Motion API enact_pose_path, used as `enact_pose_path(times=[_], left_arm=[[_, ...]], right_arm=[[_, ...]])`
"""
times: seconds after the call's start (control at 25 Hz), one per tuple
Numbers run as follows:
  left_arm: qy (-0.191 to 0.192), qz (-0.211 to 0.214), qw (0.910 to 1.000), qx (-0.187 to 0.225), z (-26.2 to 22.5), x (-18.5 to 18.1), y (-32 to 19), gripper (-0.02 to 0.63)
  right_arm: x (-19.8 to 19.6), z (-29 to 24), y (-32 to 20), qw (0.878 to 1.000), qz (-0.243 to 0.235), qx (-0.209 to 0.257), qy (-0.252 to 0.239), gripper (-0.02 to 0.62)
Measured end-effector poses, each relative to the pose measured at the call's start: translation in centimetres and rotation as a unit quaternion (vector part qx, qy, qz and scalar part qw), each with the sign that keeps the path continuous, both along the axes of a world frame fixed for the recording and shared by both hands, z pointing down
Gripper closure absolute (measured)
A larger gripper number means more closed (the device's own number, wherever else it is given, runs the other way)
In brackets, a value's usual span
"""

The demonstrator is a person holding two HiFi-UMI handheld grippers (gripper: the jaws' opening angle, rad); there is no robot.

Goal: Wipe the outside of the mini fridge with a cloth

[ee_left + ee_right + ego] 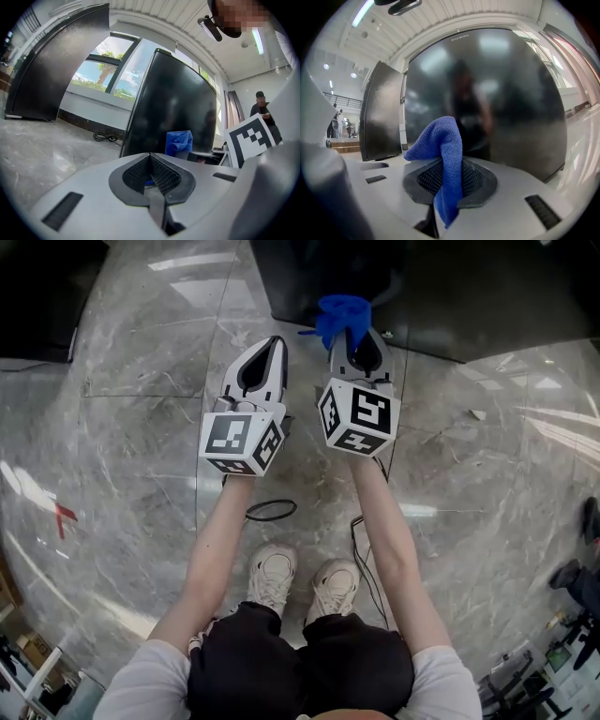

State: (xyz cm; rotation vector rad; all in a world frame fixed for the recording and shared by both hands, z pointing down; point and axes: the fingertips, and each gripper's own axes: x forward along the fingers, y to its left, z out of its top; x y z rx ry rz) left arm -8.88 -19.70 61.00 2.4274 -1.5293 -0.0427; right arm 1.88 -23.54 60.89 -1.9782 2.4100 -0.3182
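**Right gripper.** The right gripper (448, 165) is clamped on the blue cloth (443, 140). In the right gripper view the cloth passes down between the two ribbed pads (474, 178). Its upper part stands above the jaw tips in a folded peak that droops toward the left. Its lower end hangs below the pads, over the gripper body. In the head view the cloth (342, 317) projects forward from the tips of the right gripper (354, 341), over the lower edge of the mini fridge (412, 292).

**Mini fridge.** The mini fridge (511, 93) stands on the floor directly ahead of the right gripper. Its glossy black front fills most of the right gripper view. The cloth peak lies in front of this panel. No view shows whether the cloth touches it.

**Left gripper.** The left gripper (150, 157) has its jaws closed, with the tips meeting and nothing gripped. In the head view the left gripper (272, 345) sits just beside the right one and points the same way, short of the fridge. The left gripper view shows the mini fridge (173, 108) ahead and the cloth (179, 141) in front of its lower face.

**Surroundings.**
- A second black cabinet (51, 65) stands well apart to the left.
- The floor (141, 427) is grey marble.
- A black cable loop (272, 510) lies just ahead of the person's white shoes (272, 577).
- Each gripper carries a marker cube (242, 439).
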Motion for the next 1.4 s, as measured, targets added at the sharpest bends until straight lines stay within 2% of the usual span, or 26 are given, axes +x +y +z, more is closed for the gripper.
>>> enact_pose_path(times=[0.28, 0.56, 1.04, 1.2, 1.4], left_arm=[[0.009, 0.015, 0.9998, 0.004, -0.5, 2.4, 0.1, 0.601], [0.018, 0.032, 0.9993, 0.004, -0.2, 5.8, 0.0, 0.601], [0.039, 0.103, 0.9939, 0.001, 0.8, 14.9, 0.0, 0.601], [0.042, 0.118, 0.9921, -0.002, 1.4, 17.1, -0.2, 0.601], [0.049, 0.113, 0.9923, -0.010, 2.3, 17.6, -0.6, 0.601]], right_arm=[[5.2, 0.5, 0.9, 0.999, 0.043, -0.009, 0.018, 0.515], [11.1, 1.2, 1.6, 0.995, 0.093, -0.019, 0.013, 0.515], [22.2, 2.2, 2.5, 0.980, 0.194, -0.035, 0.022, 0.515], [24.6, 2.6, 2.5, 0.977, 0.208, -0.034, 0.019, 0.515], [25.7, 2.9, 2.5, 0.978, 0.207, -0.031, 0.021, 0.515]])
